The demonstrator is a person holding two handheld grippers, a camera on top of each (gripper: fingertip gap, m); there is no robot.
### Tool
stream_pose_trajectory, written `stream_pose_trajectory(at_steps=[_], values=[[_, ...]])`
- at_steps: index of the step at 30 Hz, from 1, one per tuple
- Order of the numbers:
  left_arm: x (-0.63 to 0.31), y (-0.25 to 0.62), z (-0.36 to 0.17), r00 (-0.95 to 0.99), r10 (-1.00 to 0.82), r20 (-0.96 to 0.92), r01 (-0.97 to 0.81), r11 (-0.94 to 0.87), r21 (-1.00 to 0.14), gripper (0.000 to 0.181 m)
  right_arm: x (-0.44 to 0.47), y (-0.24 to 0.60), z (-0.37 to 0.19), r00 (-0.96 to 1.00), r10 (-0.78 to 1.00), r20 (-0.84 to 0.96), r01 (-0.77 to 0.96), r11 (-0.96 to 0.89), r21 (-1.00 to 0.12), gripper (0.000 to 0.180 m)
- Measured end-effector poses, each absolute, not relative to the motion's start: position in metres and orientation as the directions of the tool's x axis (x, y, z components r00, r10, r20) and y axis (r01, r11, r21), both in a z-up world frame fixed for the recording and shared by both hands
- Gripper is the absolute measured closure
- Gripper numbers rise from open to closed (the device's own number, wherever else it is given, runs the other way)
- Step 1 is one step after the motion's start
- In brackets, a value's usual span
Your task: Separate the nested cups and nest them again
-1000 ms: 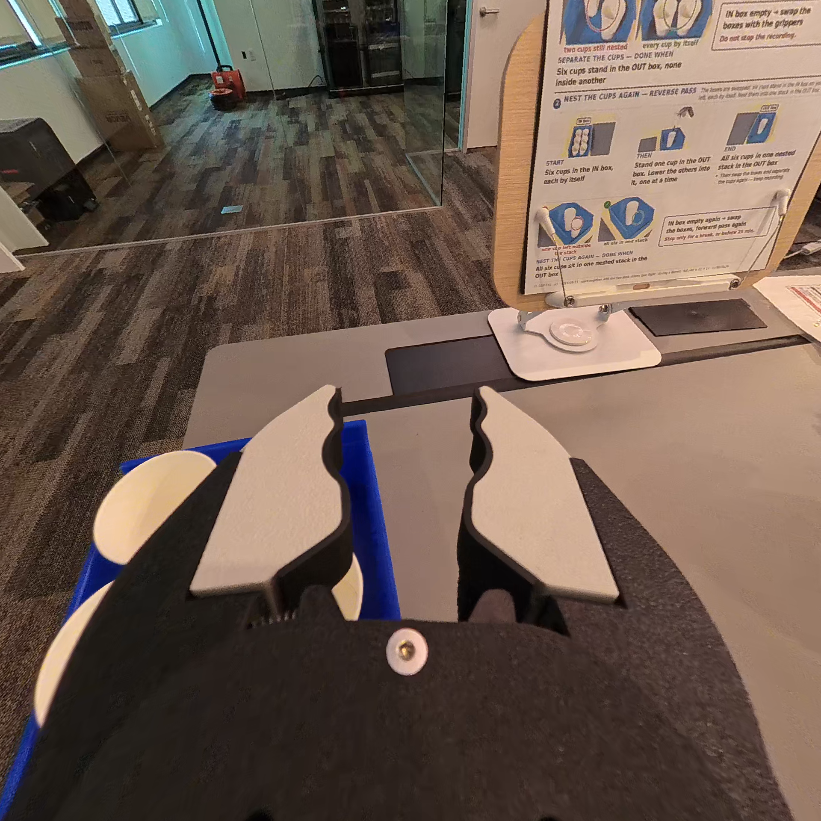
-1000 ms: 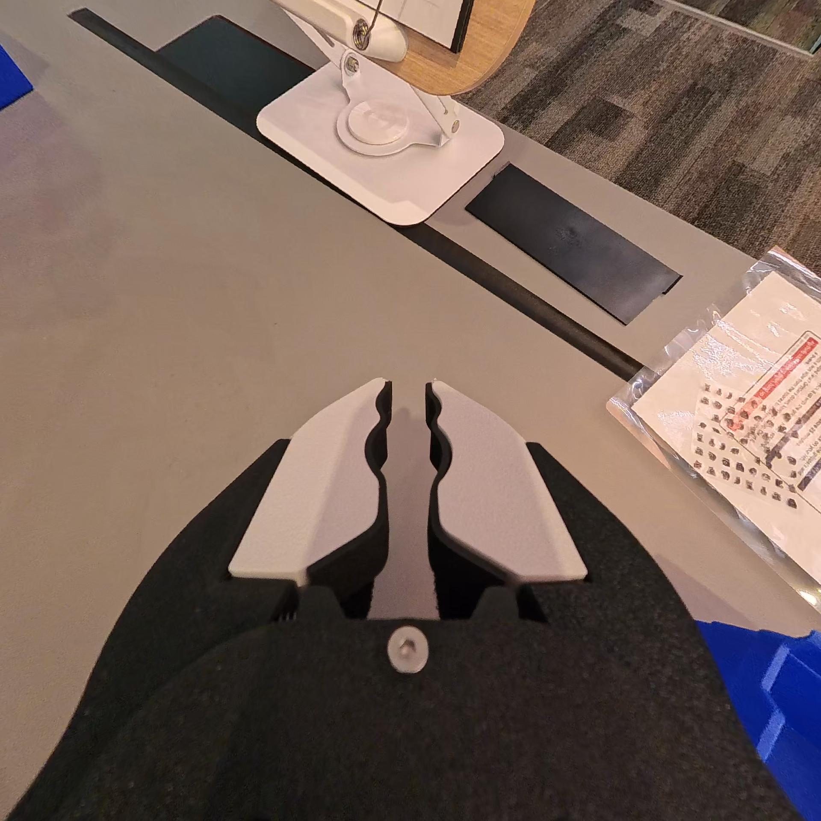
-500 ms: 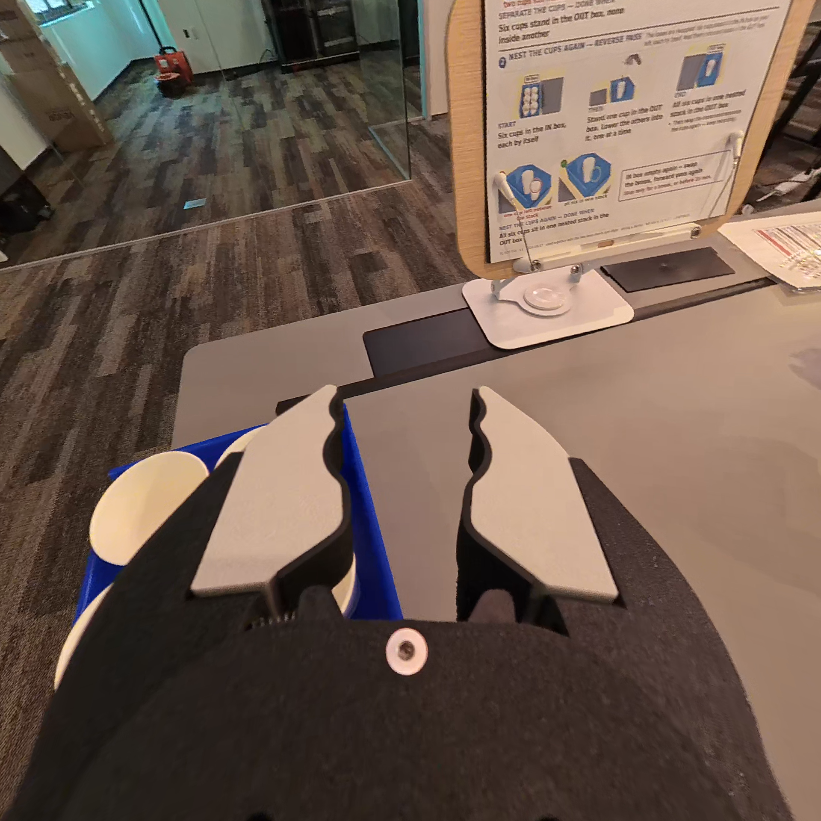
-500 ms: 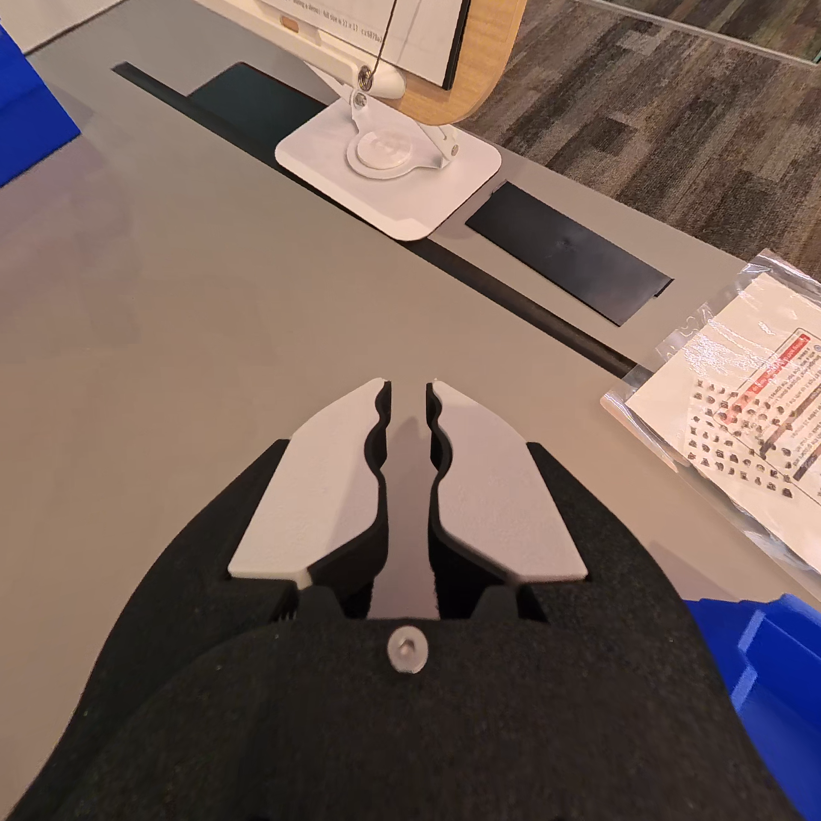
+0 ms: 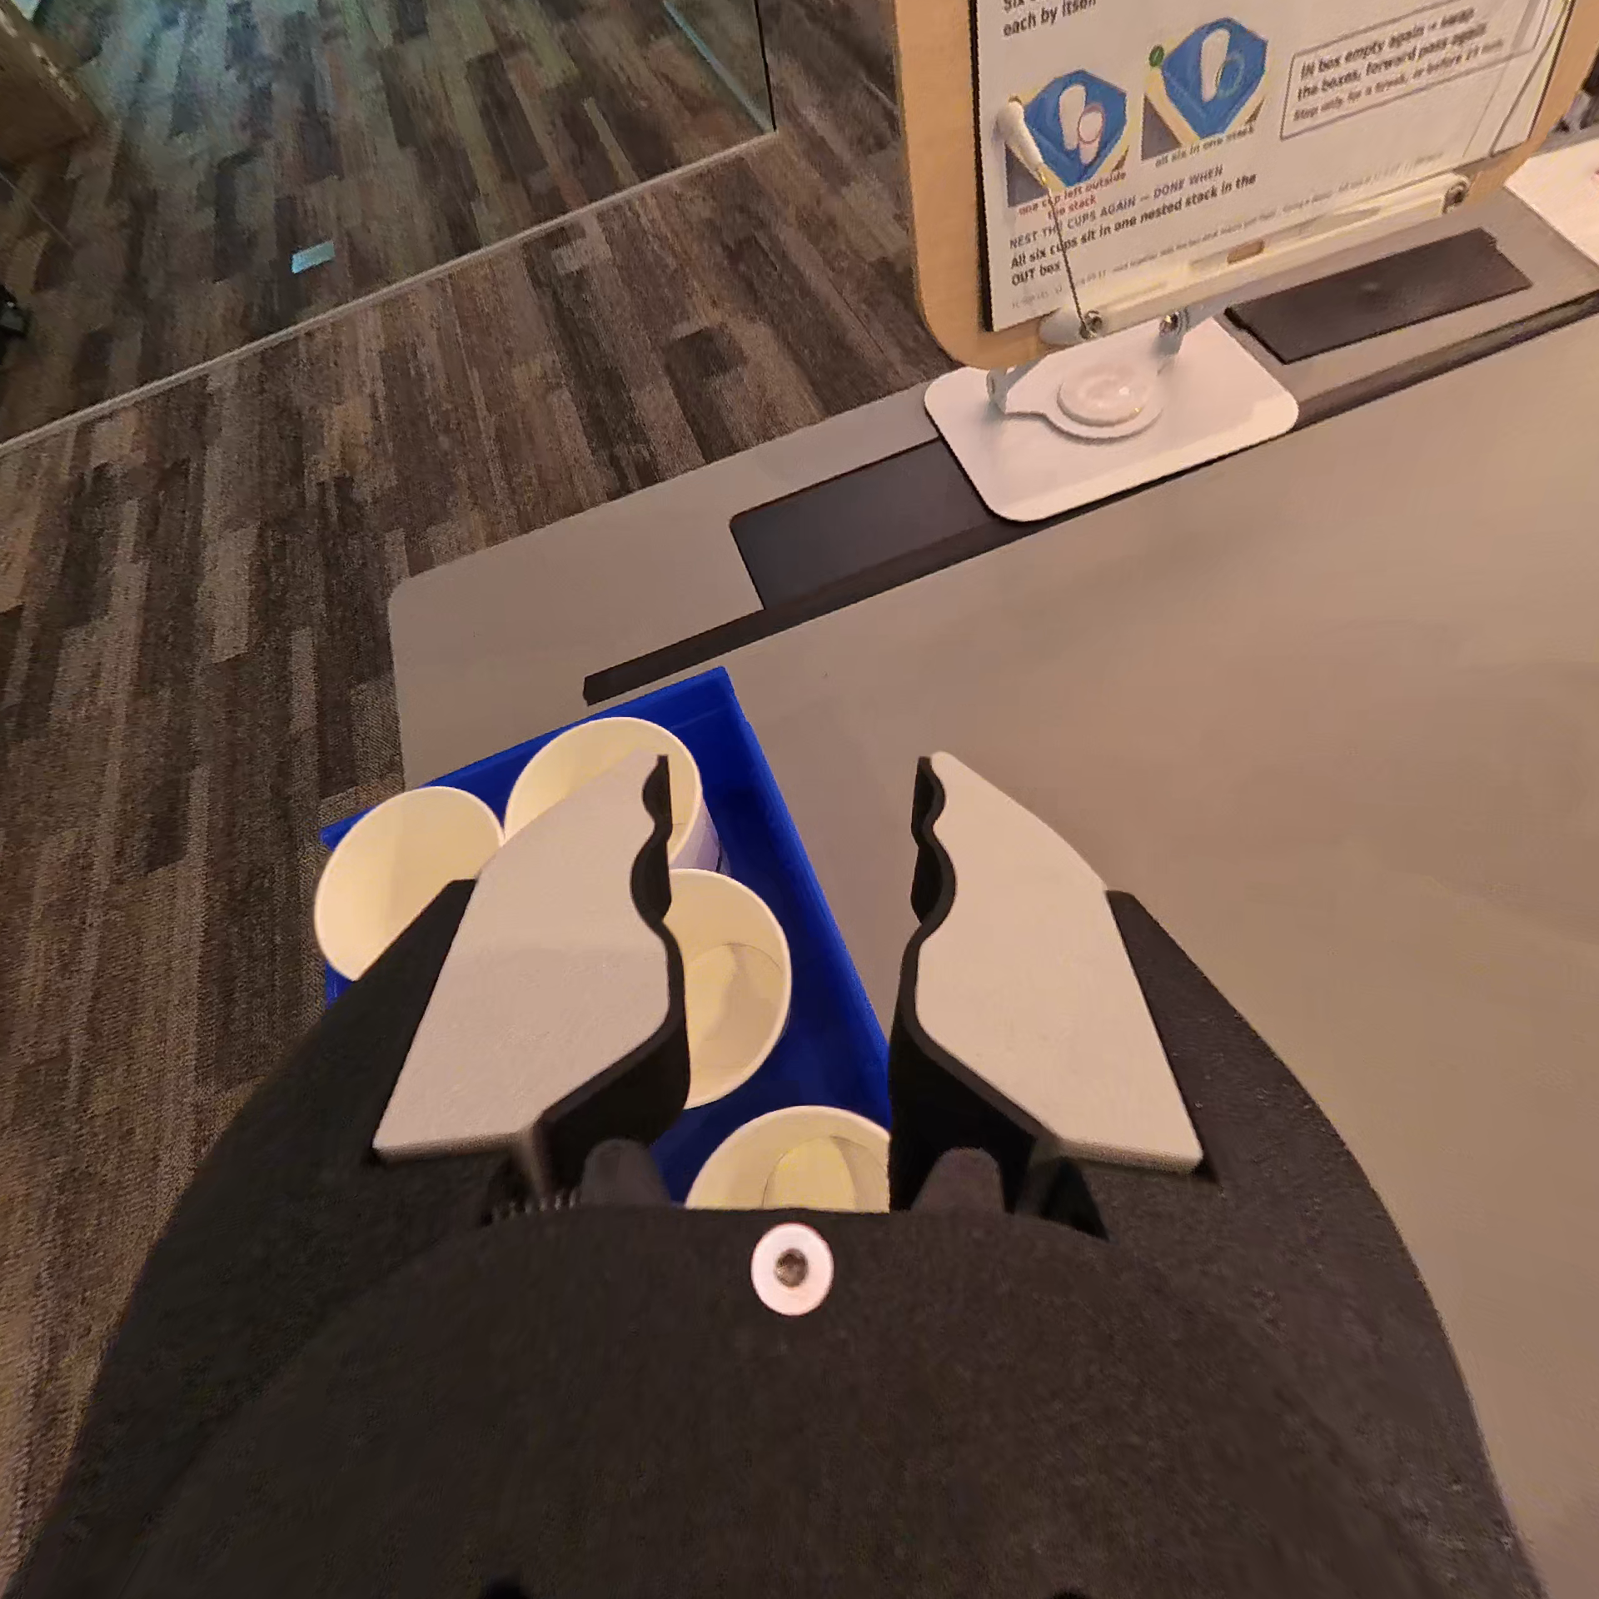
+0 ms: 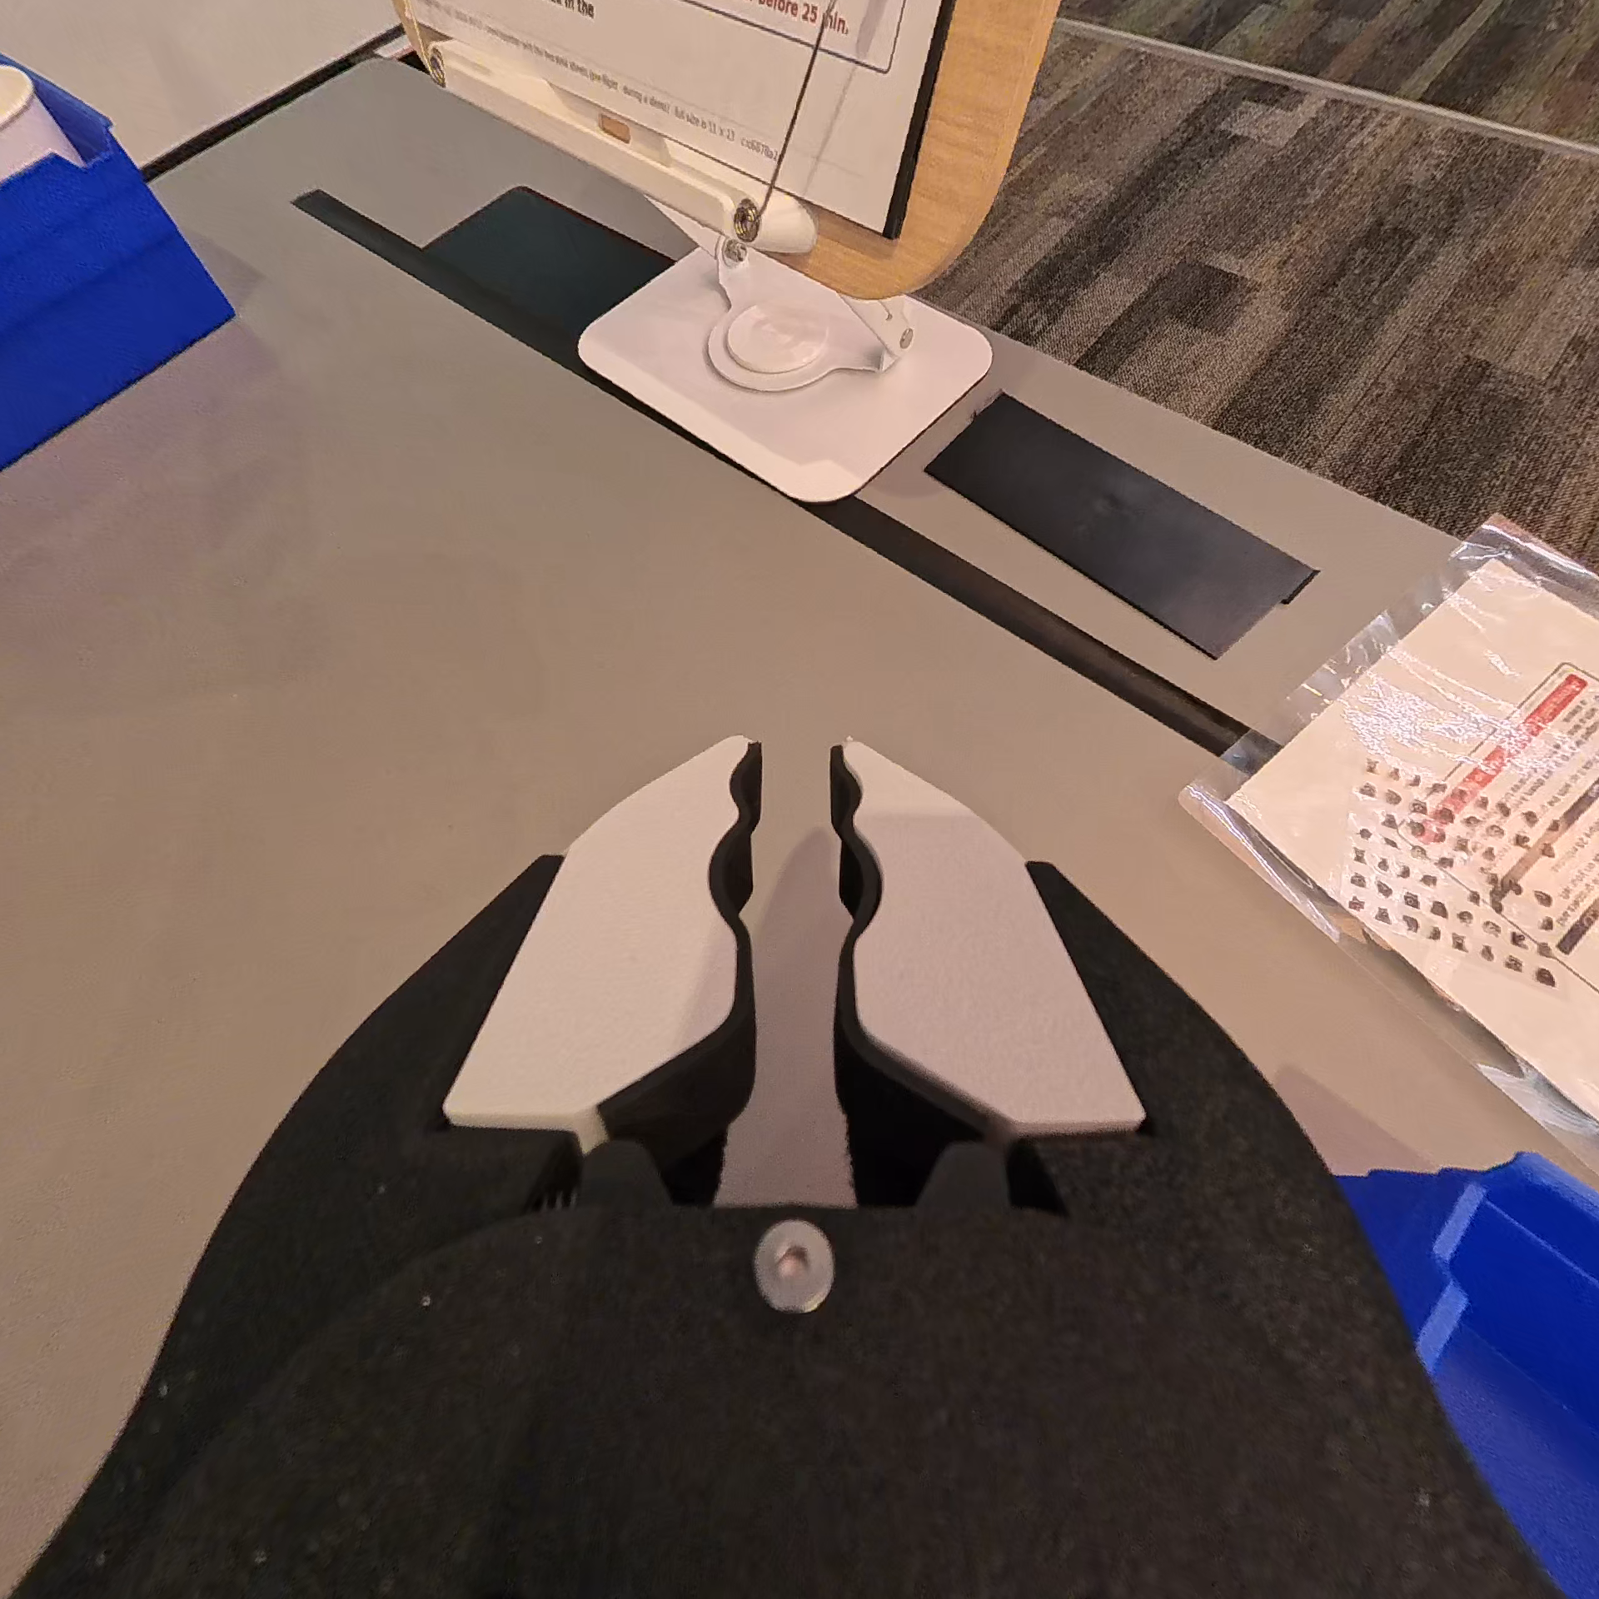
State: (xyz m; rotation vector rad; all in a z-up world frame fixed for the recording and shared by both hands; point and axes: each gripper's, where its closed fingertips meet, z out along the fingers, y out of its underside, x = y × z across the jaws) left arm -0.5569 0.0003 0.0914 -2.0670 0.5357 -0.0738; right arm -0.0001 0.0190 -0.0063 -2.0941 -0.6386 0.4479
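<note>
Left gripper has tipped down over the blue bin, fingers wide above four paper cups. Right gripper hovers over bare table, fingers narrow, holding nothing.

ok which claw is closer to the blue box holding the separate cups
Left. The left claw hovers open right over the blue box; the right claw is over bare table, with that box far off.

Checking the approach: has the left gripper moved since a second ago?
Yes. The left gripper has tilted down over the blue bin; the stand sits higher in view.
</note>
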Motion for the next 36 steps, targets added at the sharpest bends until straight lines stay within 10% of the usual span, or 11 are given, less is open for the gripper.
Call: stream_pose_trajectory(at_steps=[24,36], values=[[-0.6,0.046,-0.01,0.719,-0.583,-0.378,-0.691,-0.656,-0.304,0.126,-0.003,0.012,-0.005,0.782,0.612,-0.119,0.258,-0.491,-0.832,0.165],[-0.597,-0.014,0.008,0.684,-0.66,-0.31,-0.729,-0.609,-0.314,0.122,-0.003,0.015,-0.009,0.776,0.614,-0.143,0.247,-0.505,-0.827,0.164]])
